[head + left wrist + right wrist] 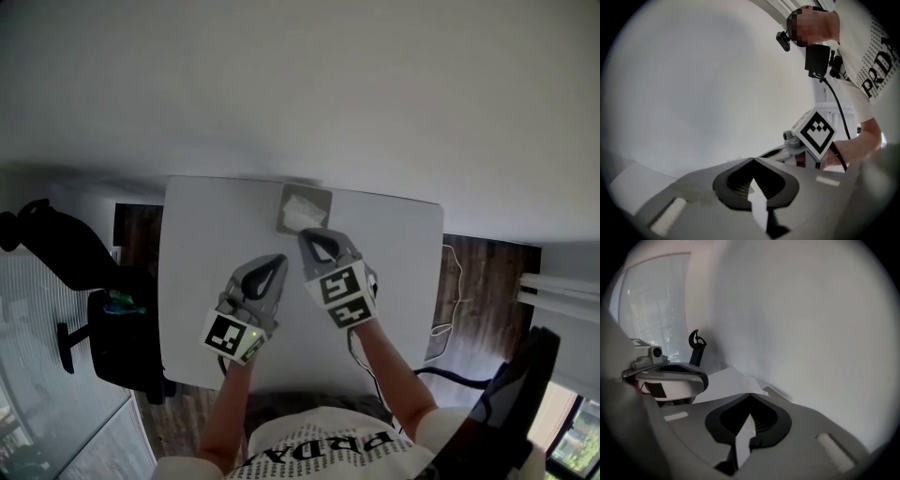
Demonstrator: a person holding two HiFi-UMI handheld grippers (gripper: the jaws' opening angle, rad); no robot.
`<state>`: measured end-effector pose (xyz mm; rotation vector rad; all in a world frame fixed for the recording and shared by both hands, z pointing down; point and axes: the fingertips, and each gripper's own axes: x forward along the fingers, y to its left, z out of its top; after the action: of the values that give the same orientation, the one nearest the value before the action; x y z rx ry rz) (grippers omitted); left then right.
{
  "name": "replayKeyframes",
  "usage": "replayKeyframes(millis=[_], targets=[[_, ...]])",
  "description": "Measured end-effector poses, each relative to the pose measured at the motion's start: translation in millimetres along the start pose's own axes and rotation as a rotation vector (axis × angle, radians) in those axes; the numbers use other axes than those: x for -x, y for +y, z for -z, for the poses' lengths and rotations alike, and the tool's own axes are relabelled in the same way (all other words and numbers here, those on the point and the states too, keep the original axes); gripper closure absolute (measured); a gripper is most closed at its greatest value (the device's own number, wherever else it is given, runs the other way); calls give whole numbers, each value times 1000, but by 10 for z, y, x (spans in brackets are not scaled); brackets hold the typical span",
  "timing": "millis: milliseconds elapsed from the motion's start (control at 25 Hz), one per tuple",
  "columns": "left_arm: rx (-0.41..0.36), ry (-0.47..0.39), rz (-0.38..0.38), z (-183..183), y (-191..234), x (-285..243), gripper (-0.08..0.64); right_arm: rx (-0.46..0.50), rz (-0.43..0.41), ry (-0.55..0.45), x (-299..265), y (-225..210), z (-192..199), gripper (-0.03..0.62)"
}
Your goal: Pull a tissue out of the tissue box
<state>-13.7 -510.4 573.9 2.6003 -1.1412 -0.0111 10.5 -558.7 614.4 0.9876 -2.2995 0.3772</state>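
Observation:
A grey tissue box with white tissue showing in its top stands at the far edge of the white table. My right gripper hovers just in front of the box, its jaws shut tip to tip, and I see no tissue drawn out with them. My left gripper hangs beside it to the left, a little nearer to me, its tips also meeting with nothing between them. In the right gripper view a grey corner of the box peeks past the jaws.
A black office chair stands at the table's left side. A thin cable lies on the wood floor to the right. A white wall rises behind the table, with window blinds to the left.

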Motion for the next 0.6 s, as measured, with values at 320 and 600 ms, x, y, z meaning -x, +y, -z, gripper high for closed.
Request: replayKeyframes(millis=[320, 600], targets=[[-26, -12, 42, -310, -503, 178, 568, -32, -9, -56, 530, 130, -188, 583], [-34, -50, 78, -630, -926, 432, 568, -70, -8, -134, 1086, 287, -369, 583]])
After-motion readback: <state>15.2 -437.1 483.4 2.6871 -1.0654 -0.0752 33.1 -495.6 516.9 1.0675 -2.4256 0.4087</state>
